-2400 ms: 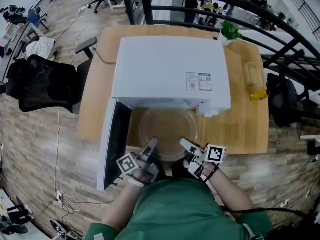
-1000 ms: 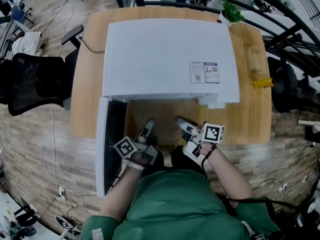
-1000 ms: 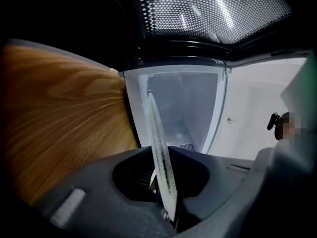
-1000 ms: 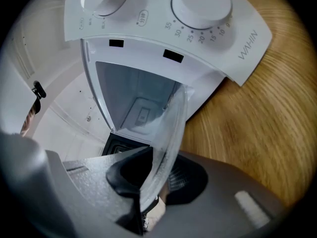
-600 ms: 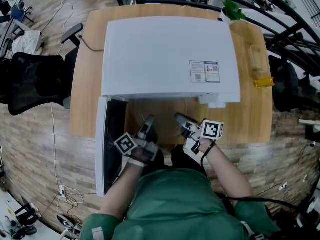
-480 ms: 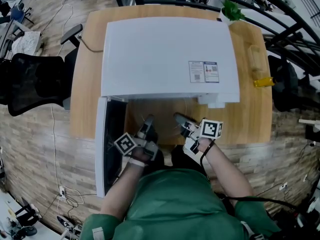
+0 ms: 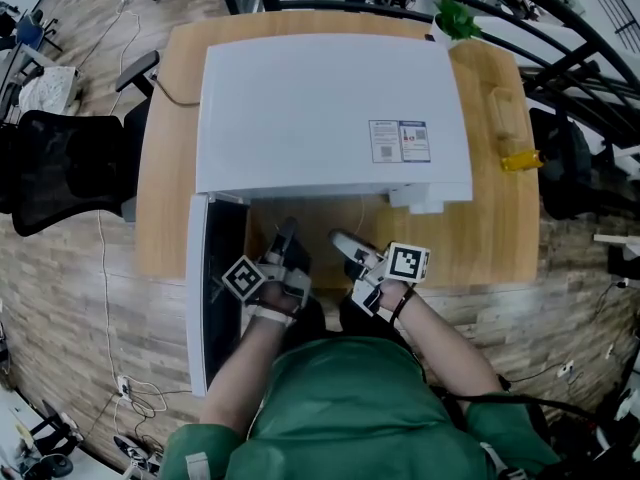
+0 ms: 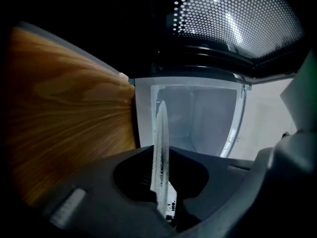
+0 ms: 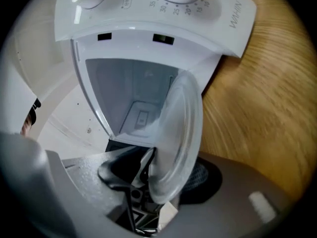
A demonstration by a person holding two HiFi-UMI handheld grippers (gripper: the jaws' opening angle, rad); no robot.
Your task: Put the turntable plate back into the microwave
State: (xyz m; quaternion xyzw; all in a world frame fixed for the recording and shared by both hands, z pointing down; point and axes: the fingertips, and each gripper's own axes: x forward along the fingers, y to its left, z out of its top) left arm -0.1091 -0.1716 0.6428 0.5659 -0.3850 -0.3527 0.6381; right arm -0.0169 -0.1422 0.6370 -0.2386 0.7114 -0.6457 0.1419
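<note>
Only left gripper view shows left claw (image 8: 160, 155) clamping plate (image 8: 161, 125).

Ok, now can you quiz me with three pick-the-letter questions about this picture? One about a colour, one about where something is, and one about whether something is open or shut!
1. What colour is the microwave?
A. black
B. white
C. red

2. Where is the green plant?
A. inside the microwave
B. at the far corner of the table
C. on top of the microwave

3. The microwave's door is:
A. swung open
B. shut
C. missing

Answers:
1 B, the casing is white all over.
2 B, the leaves show at the wooden top's far corner, behind the microwave.
3 A, the door sticks out sideways from the front, and the inside shows.
</note>
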